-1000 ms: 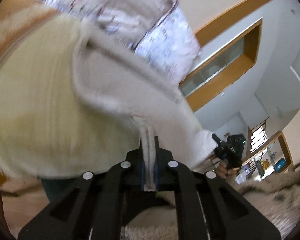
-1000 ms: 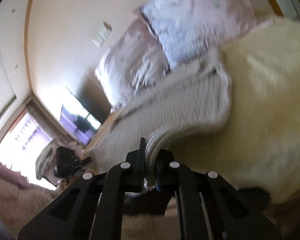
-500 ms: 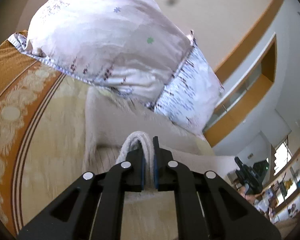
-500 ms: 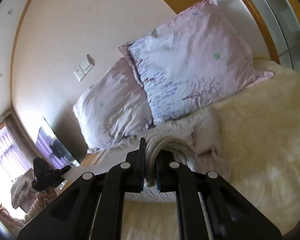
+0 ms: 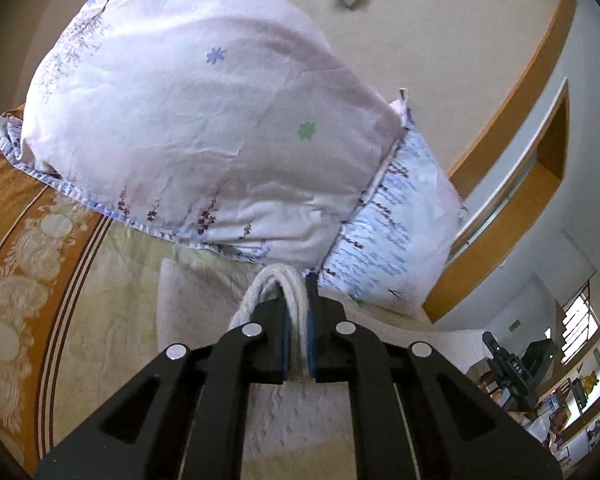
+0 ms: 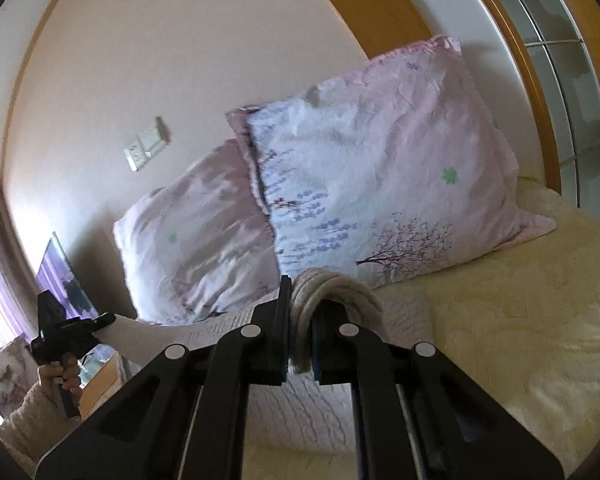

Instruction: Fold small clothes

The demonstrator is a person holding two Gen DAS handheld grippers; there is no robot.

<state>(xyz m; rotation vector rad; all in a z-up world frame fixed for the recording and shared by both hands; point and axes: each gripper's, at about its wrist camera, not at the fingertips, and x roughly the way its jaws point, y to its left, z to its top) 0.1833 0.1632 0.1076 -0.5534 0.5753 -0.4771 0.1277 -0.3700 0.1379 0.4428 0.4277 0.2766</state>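
Knitwear — a pale cream garment (image 5: 296, 304) — sat pinched in both of our grippers at once. We had the left gripper (image 5: 297, 312) clamped tight on a bunched fold of it, the ribbed edge looping up out of the blue-lined pads and the rest spreading below and ahead of the fingers over the bed. Our right gripper (image 6: 300, 312) was closed just as hard on another folded loop of the same garment (image 6: 332, 292), which arched over to the right of its tip and trailed down beneath it.

Ahead of the left gripper we saw a big floral pillow (image 5: 204, 128) filling most of the view, a second pillow (image 5: 396, 248) tucked behind it to the right, and off to the left the orange patterned bedspread (image 5: 16, 280) — a border the right wrist view did not take in. Far to the lower right, the other gripper (image 5: 508, 368) showed small against shelves.

Ahead of the right gripper both pillows (image 6: 380, 184) leaned on the wall under a light switch (image 6: 146, 150), with the cream quilt (image 6: 520, 320) spreading to the right. Only this view showed our left hand (image 6: 60, 372), in a fuzzy sleeve, gripping its black handle at lower left, with the garment stretched from there toward the fingers.
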